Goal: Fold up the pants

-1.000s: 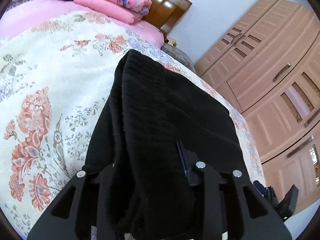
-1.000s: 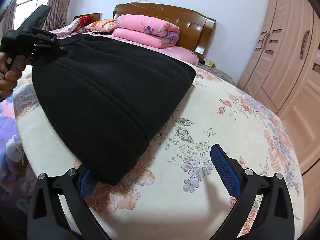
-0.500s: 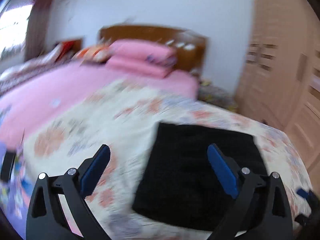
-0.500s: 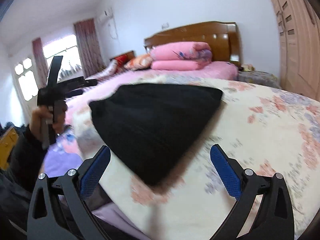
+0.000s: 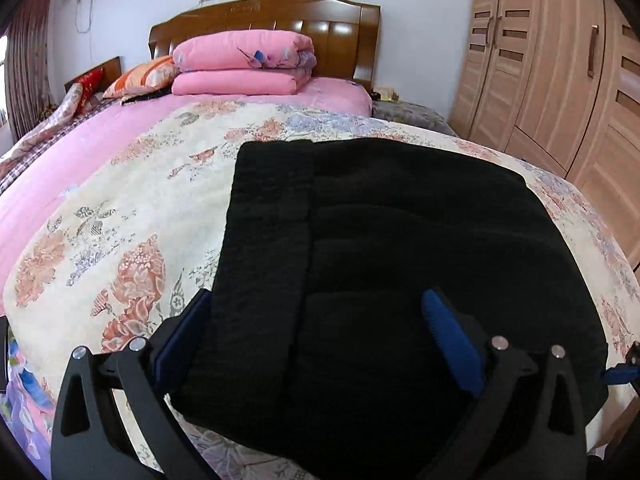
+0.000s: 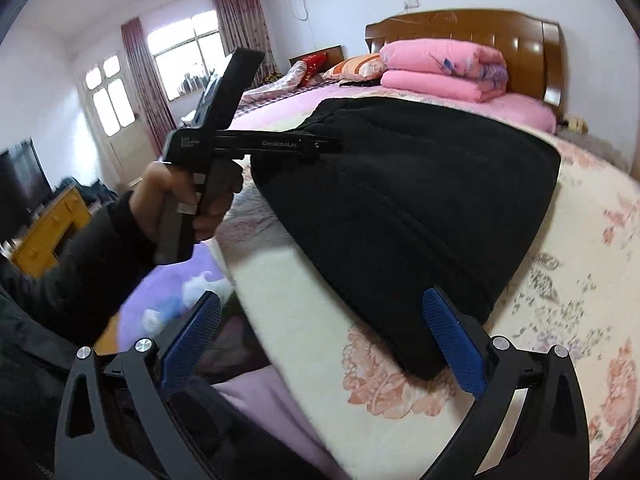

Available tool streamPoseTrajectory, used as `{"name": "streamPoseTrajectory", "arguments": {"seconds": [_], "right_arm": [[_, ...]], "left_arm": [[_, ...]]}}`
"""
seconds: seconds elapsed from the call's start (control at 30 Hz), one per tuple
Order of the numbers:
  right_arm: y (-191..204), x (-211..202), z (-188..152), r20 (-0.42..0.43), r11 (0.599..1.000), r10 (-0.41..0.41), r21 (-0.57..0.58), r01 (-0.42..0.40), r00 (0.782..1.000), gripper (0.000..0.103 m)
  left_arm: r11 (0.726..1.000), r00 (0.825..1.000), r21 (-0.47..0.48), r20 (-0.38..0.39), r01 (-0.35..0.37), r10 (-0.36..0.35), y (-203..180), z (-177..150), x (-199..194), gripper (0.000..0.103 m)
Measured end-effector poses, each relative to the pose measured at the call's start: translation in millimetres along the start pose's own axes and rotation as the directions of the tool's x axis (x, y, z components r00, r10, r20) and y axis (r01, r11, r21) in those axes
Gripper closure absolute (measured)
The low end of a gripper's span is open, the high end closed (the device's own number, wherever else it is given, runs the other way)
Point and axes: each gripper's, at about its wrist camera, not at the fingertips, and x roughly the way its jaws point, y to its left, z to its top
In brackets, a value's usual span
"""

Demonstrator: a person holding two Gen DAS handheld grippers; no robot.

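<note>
A: Where did the pants [image 5: 400, 264] lie just then?

B: They sat as a black folded stack on the floral quilt [image 5: 132, 216], near the bed's foot edge. In the left wrist view they filled the frame from the middle down to 6 o'clock, with the pink bedding [image 5: 244, 62] far off at 11 o'clock. The left gripper [image 5: 316, 344] stood wide apart, its blue pads on either side of the stack's near left corner, clamping nothing.

A: And the other one?

B: The right gripper [image 6: 324, 344] was equally spread and empty, its right pad close to the stack's near corner at 5 o'clock, its left pad out past the mattress edge. I couldn't tell whether that pad touched the cloth.

A: What could have gone wrong?

B: I'd judge the near edge sat close to the drop. A sideways nudge from either open finger could have dragged the top layer askew or slid the bundle towards the floor, since thick fleece layers shift over one another.

A: How did it differ from a second before?

B: Then the left fingers were shut on hanging cloth, lifted high. Now the fabric had been let go and lay flat, the fold laid down
</note>
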Motion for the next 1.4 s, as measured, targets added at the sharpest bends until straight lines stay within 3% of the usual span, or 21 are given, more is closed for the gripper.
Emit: {"name": "streamPoseTrajectory", "arguments": {"seconds": [0.13,0.17,0.27,0.33,0.4,0.43,0.5,0.57,0.7,0.9,1.07,1.13,1.23,1.27,1.33,1.4], "right_arm": [[4.1,-11.8,-2.1,-0.034,1.000,0.015,-0.026,-0.016,0.999,0.005],[2.3,-17.0,-1.2,-0.040,0.999,0.022,-0.035,-0.023,0.999,0.005],[-13.3,-38.2,20.2,0.019,0.996,-0.023,-0.091,0.025,1.000,0.005],[-43.5,-41.9,50.7,0.066,0.994,-0.071,-0.084,0.076,0.995,0.005],[-79.8,-30.6,78.1,0.091,0.998,-0.052,-0.018,0.053,0.995,0.005],[-98.8,-20.5,89.6,0.091,0.999,-0.028,0.028,0.026,0.995,0.005],[-126.9,3.9,102.9,0.057,0.996,0.013,0.088,-0.018,0.998,0.005],[-143.8,29.2,107.2,-0.003,0.996,0.021,0.091,-0.021,1.000,0.005],[-162.2,63.6,92.5,-0.114,0.997,0.000,0.082,0.009,0.993,0.005],[-167.2,45.1,118.5,0.019,0.993,0.066,0.094,-0.067,0.998,0.005],[-206.7,86.8,130.7,-0.088,0.993,0.048,0.112,-0.038,0.995,0.005],[-214.5,81.3,138.8,-0.039,0.988,0.081,0.138,-0.075,0.996,0.005],[-212.0,66.0,150.0,0.046,0.987,0.044,0.152,-0.051,0.998,0.005],[-209.2,65.0,151.6,0.058,0.983,0.082,0.158,-0.090,0.995,0.005],[-200.0,74.3,151.6,0.015,0.985,0.126,0.114,-0.126,0.992,0.005],[-189.9,95.2,145.7,-0.088,0.999,0.038,0.013,-0.037,0.995,0.005]], "left_arm": [[0.999,0.999,-0.030,-0.003,-0.045,0.045,-0.3,6.5,-10.7,0.003],[0.998,0.998,-0.041,0.033,-0.053,0.055,-3.5,14.3,-26.0,0.003],[1.000,0.988,0.001,0.154,-0.006,0.006,-25.7,48.7,-64.4,0.002],[0.997,0.984,0.067,0.173,0.041,-0.052,-46.1,75.5,-66.2,0.002],[0.989,0.988,0.112,0.109,0.099,-0.111,-57.4,90.9,-42.1,0.002],[0.989,0.994,0.114,0.059,0.089,-0.096,-58.8,94.4,-22.1,0.002],[0.996,0.999,0.092,-0.049,-0.011,0.015,-50.4,88.2,21.6,0.002],[0.999,0.995,0.037,-0.100,0.016,-0.013,-32.7,71.1,43.9,0.002],[0.994,0.994,-0.038,-0.050,0.099,-0.101,-16.9,66.9,39.3,0.002],[0.996,0.995,-0.040,-0.061,0.077,-0.079,-20.6,65.3,44.8,0.002],[0.999,0.993,-0.018,-0.105,0.050,-0.052,-22.6,70.6,52.5,0.002],[0.999,0.993,-0.019,-0.113,0.042,-0.044,-22.7,70.9,54.9,0.002],[0.999,0.992,-0.013,-0.118,0.032,-0.034,-23.3,70.5,56.4,0.002],[0.999,0.992,-0.011,-0.119,0.030,-0.031,-23.5,70.5,56.7,0.002],[1.000,0.992,-0.006,-0.124,0.024,-0.025,-24.2,70.9,57.4,0.002],[1.000,0.992,0.001,-0.127,0.019,-0.018,-25.1,71.2,58.2,0.002]]}}
